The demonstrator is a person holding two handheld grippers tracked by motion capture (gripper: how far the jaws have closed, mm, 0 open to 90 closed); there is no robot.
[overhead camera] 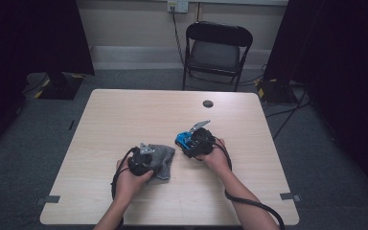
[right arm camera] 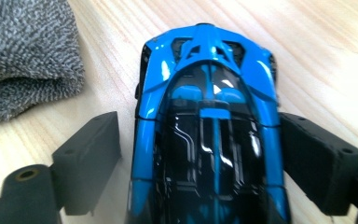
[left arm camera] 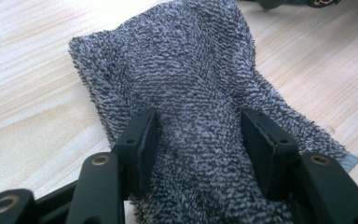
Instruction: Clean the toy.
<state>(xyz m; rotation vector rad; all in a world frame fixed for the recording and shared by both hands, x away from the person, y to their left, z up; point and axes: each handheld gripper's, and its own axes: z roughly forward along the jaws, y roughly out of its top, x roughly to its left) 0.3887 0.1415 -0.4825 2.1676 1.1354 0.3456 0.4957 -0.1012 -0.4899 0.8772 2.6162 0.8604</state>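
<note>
The high view is dim, its side edges sunk in black, with the table softly lit from above. Both gripper views are bright; white glare streaks the blue toy car, and the nearest parts blur.

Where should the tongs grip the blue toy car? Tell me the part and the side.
Grip the car across its two long flanks at mid-body, coming from above along its length. The flanks run nearly parallel there, while the far end narrows and the roof is rounded and glossy. The right tongs already straddle it.
</note>
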